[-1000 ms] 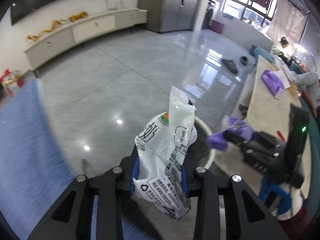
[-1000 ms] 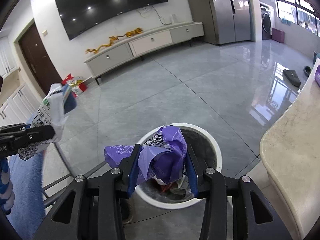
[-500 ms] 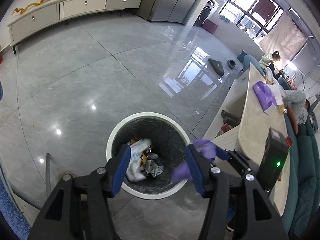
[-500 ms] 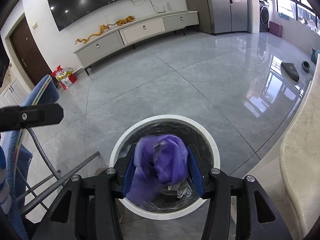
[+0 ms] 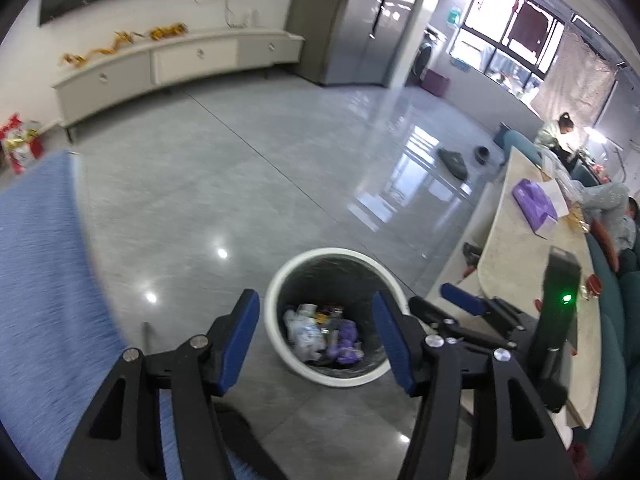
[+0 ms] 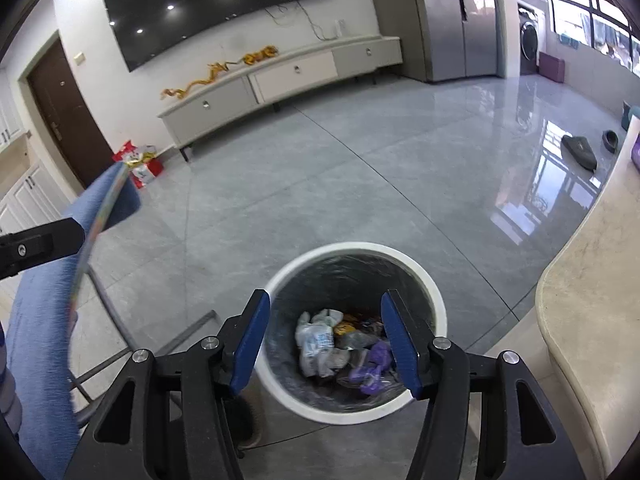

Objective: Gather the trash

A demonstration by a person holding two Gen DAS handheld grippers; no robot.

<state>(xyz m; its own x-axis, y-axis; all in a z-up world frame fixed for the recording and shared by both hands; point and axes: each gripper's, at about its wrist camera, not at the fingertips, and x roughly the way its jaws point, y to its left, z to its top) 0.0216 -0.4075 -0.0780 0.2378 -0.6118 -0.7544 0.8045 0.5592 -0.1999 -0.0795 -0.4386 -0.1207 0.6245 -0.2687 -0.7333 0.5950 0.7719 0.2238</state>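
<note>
Both wrappers have dropped since the earlier frames: the white bag [image 6: 316,344] and purple wrapper [image 6: 372,366] now lie among the trash inside the bin [image 6: 434,300], which stands on the grey floor [image 6: 320,184] beside the counter [image 6: 592,320]. Left gripper [image 5: 316,336] and right gripper [image 6: 326,336] hang over it, jaws spread wide, holding nothing.

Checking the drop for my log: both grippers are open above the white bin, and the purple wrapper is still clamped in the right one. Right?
Not quite: the right gripper is empty. The right wrist view shows the purple wrapper lying inside the white bin. The left gripper is open too.
</note>
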